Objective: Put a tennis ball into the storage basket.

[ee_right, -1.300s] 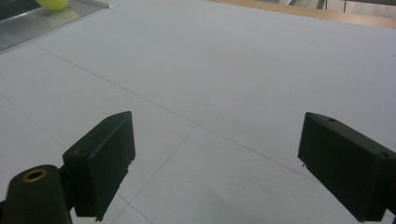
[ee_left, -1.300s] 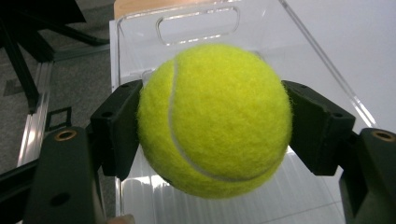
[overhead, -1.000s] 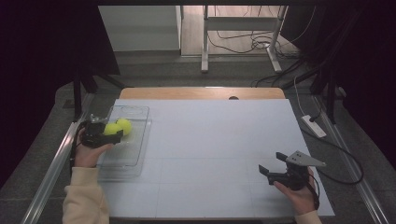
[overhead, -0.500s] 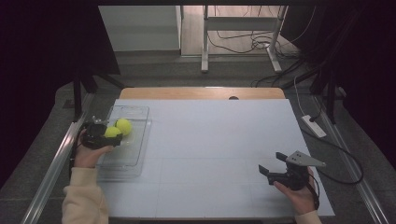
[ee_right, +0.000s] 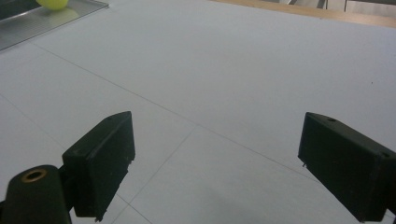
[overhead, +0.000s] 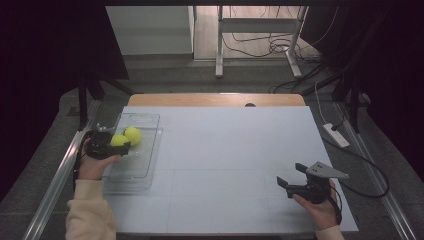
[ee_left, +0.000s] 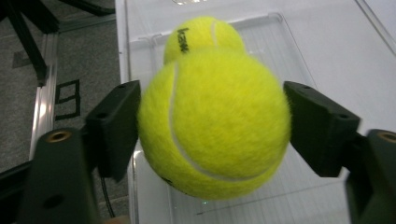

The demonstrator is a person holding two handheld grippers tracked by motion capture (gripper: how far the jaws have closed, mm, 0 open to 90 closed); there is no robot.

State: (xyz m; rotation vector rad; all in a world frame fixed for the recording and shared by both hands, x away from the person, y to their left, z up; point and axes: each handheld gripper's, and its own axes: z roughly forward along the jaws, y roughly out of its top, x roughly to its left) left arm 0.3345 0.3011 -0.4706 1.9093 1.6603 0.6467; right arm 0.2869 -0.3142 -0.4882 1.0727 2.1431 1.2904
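High view | left gripper [overhead: 119, 146] grasping tennis ball [ee_left: 214, 122] | right gripper [overhead: 289, 183] released

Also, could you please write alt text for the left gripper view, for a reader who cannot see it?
A yellow tennis ball sits clamped between the two black jaws of the left gripper, held over a clear plastic tray. A second tennis ball lies in the tray just behind it.

tennis ball [ee_left: 215, 121]: fuzzy yellow felt | tray [overhead: 145, 170] under it: clear glossy plastic | table [overhead: 235, 150]: matt pale surface, wood far edge | jaws: matt black plastic
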